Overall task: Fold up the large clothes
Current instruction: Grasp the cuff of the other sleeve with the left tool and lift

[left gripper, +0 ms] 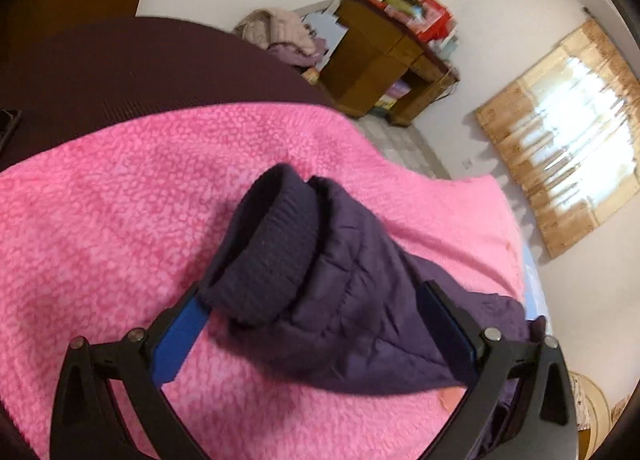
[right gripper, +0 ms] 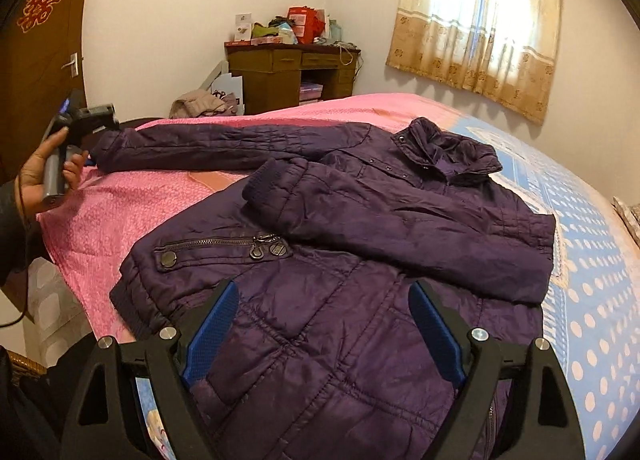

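A purple quilted jacket (right gripper: 360,244) lies front up on the bed, one sleeve folded across its chest, the other stretched out to the left. In the left wrist view that outstretched sleeve (left gripper: 332,284) with its knit cuff (left gripper: 268,244) lies between my left gripper's (left gripper: 316,300) blue pads (left gripper: 182,336); the jaws stand wide apart around it. The left gripper also shows in the right wrist view (right gripper: 86,122), held in a hand at the sleeve end. My right gripper (right gripper: 324,308) is open and empty above the jacket's lower front.
The bed has a pink fleece blanket (right gripper: 120,204) on the left and a blue dotted sheet (right gripper: 592,260) on the right. A wooden desk (right gripper: 288,76) with clutter stands by the far wall, a pile of clothes (right gripper: 200,102) beside it. A curtained window (right gripper: 480,20) is at the right, a door (right gripper: 44,44) at the left.
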